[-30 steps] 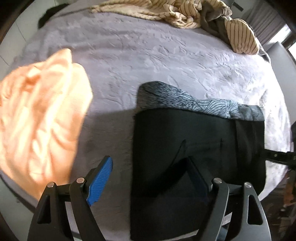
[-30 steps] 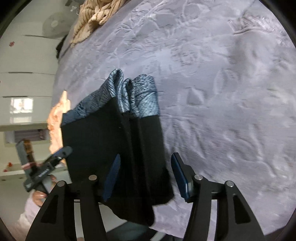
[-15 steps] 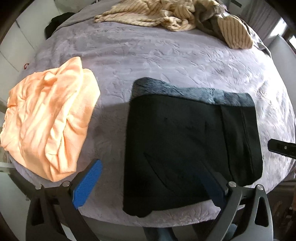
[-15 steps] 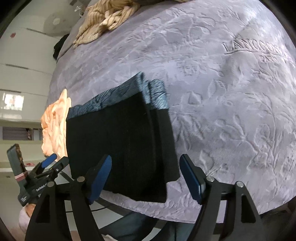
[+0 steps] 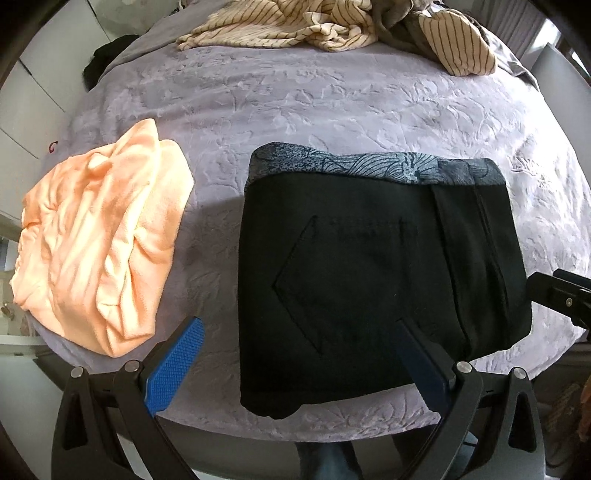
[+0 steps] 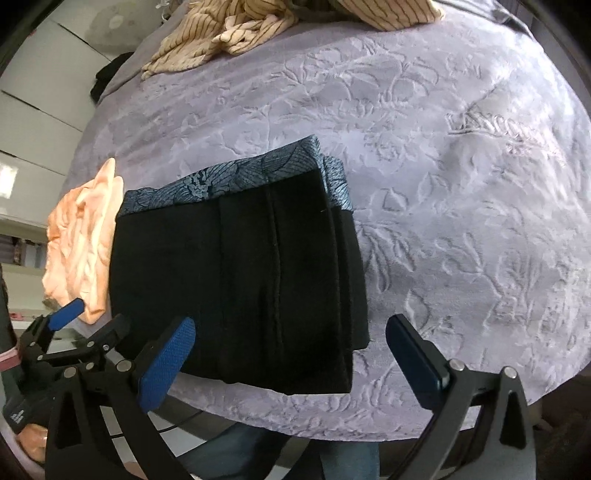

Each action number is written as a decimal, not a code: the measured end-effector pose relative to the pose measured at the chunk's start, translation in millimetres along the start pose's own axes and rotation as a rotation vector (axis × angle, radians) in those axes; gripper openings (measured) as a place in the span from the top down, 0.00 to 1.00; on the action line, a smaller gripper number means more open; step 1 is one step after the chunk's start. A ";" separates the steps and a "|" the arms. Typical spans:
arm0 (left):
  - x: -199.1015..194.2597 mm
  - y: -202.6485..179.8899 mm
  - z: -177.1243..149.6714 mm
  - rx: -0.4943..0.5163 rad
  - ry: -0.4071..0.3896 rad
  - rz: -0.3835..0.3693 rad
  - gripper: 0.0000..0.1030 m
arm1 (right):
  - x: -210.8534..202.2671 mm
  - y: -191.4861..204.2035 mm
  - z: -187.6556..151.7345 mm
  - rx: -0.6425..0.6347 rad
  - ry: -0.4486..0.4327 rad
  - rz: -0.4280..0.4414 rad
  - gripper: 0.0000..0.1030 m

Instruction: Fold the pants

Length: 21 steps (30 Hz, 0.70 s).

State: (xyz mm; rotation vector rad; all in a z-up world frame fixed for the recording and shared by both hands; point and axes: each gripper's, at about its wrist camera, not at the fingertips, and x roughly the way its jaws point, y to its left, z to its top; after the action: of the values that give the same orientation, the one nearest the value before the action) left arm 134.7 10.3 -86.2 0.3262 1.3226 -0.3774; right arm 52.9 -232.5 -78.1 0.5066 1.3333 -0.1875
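Observation:
The black pants (image 5: 369,266) lie folded into a flat rectangle near the front edge of the lavender bed cover (image 5: 332,99), a blue patterned band (image 5: 369,166) showing along the far side. My left gripper (image 5: 298,326) hovers above the pants' near left part, jaws open wide, touching nothing. In the right wrist view the same pants (image 6: 240,277) lie below my right gripper (image 6: 291,323), whose jaws are opening, the pads clear of the cloth. My left gripper (image 6: 92,325) shows there at the lower left.
A crumpled peach garment (image 5: 99,243) lies left of the pants. Striped beige clothes (image 5: 332,22) are heaped at the far side of the bed, with a dark item (image 5: 107,62) at the far left. A person's jeans-clad legs (image 6: 280,450) stand at the bed's near edge.
Both grippers have let go of the pants, spread their jaws and pulled up and back. The pants have settled flat on the cover.

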 end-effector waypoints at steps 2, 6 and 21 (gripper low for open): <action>0.3 0.2 -1.0 0.000 0.004 0.012 0.00 | -1.2 3.4 -2.1 -0.019 0.001 -0.027 0.00; -1.9 -0.6 -3.0 -0.006 -0.003 0.007 0.00 | -3.7 7.9 -7.4 -0.022 0.010 -0.061 0.00; -5.5 -7.6 -9.0 0.012 -0.006 0.026 0.00 | -5.0 17.1 -20.5 -0.045 0.037 -0.144 0.00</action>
State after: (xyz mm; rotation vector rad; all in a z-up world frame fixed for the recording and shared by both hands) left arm 122.3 7.9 -82.9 0.3517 1.3098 -0.3639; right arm 40.7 -208.9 -72.1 0.3778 1.4078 -0.2666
